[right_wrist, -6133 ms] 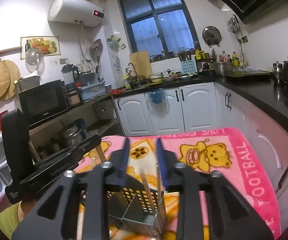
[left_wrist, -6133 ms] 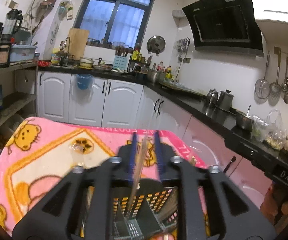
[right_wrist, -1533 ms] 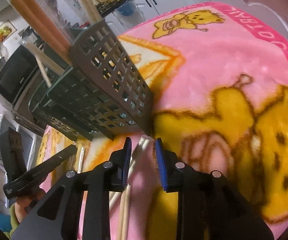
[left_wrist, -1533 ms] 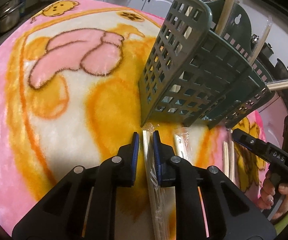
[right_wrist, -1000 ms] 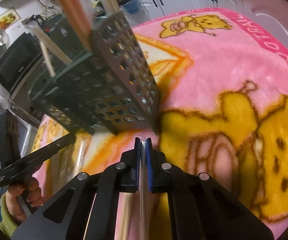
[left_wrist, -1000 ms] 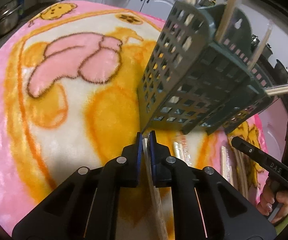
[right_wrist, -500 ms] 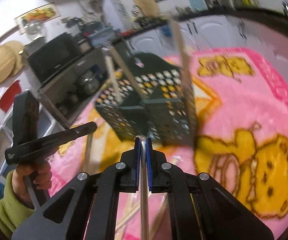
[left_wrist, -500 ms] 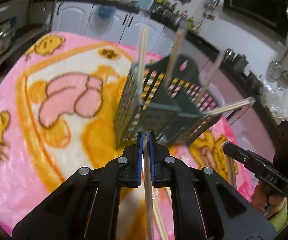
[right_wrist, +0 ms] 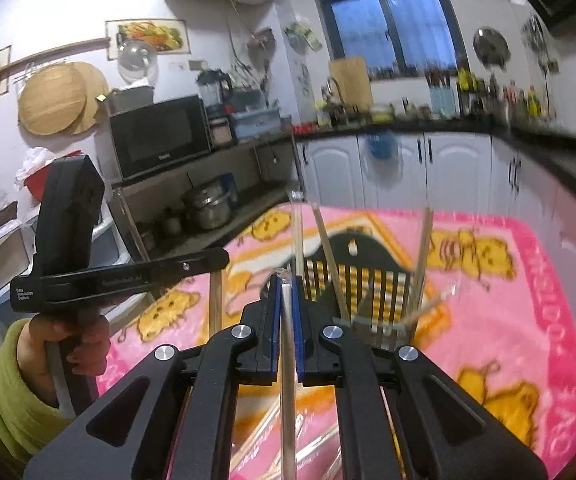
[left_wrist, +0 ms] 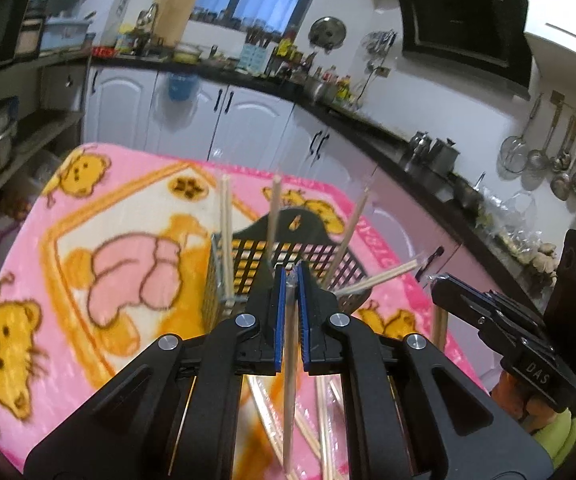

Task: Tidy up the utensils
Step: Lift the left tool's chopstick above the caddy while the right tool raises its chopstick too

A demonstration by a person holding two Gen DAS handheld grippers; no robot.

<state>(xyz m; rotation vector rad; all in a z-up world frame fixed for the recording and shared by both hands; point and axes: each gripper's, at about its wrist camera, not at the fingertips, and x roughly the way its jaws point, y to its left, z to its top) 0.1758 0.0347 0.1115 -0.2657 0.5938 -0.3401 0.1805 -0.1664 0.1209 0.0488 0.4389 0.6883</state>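
Note:
A dark green slotted utensil basket point(left_wrist: 244, 264) point(right_wrist: 371, 280) stands on the pink bear blanket point(left_wrist: 88, 200), with several wooden chopsticks leaning in it. My left gripper point(left_wrist: 291, 276) is shut on a wrapped chopstick pair point(left_wrist: 288, 392) that hangs down from its blue pads, above and in front of the basket. My right gripper point(right_wrist: 286, 284) is shut on a chopstick pair in a clear sleeve point(right_wrist: 288, 368), also hanging. Each gripper shows in the other's view: the right gripper point(left_wrist: 439, 284) at the right, the left gripper point(right_wrist: 220, 258) at the left.
More loose chopsticks point(left_wrist: 323, 432) point(right_wrist: 264, 432) lie on the blanket below the grippers. A hand in a green sleeve point(right_wrist: 8, 380) holds the left tool. White cabinets point(left_wrist: 248, 128) and a black counter run behind; a shelf with pots point(right_wrist: 208, 204) stands at the left.
Both grippers have risen from the blanket, each carrying its chopstick pair. They have tilted up, so the basket now sits lower and the kitchen fills the upper view.

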